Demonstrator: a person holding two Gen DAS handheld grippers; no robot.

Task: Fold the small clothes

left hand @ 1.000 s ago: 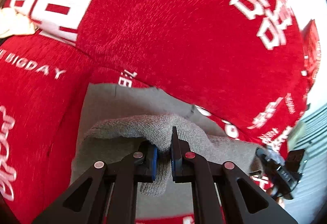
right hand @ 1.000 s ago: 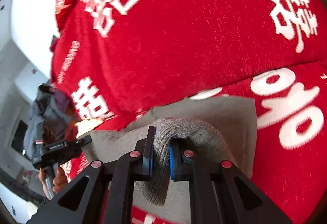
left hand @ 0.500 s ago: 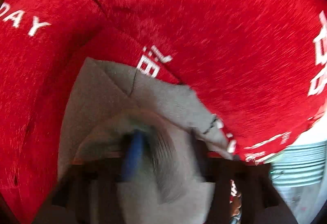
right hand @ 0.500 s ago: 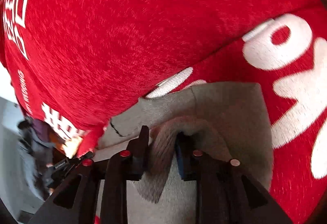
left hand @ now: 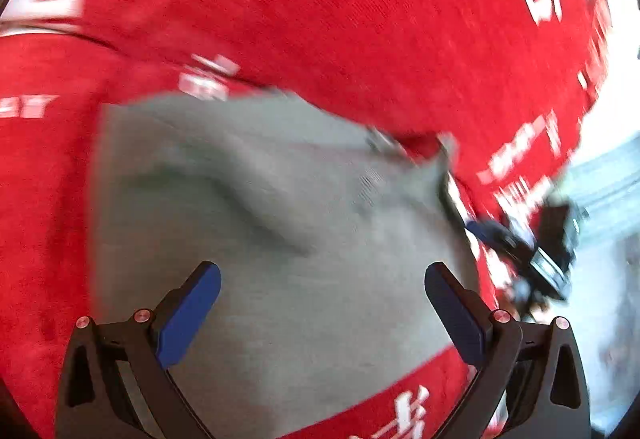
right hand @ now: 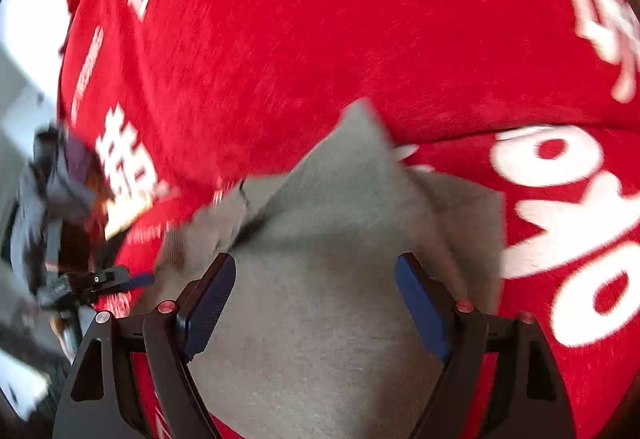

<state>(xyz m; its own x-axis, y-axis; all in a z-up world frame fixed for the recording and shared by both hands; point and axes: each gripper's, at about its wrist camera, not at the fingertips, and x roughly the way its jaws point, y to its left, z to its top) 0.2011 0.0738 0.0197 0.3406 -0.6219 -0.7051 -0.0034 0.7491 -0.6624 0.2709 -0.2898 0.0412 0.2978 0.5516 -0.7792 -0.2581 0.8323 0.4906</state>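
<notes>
Grey knit cloth (left hand: 280, 239) lies flat on our red blanket (left hand: 320, 19). Our left gripper (left hand: 322, 275) and right gripper (right hand: 316, 267) are both wide apart, holding nothing. We should smooth it gently.

Soft cloth under hard plastic

The grey garment (left hand: 280, 239) under my left claw (left hand: 322, 279) is matt knit cloth, finely ribbed where the blur lets me see it, and my right claw (right hand: 316, 271) hangs over the same dull weave (right hand: 332, 319). The red cover (left hand: 340, 19) below it looks like a fuzzy, short-napped fabric with flat white lettering. My fingers (left hand: 188, 311) are matt black plastic with blue pads of a rubbery look and small shiny red rivets.
</notes>
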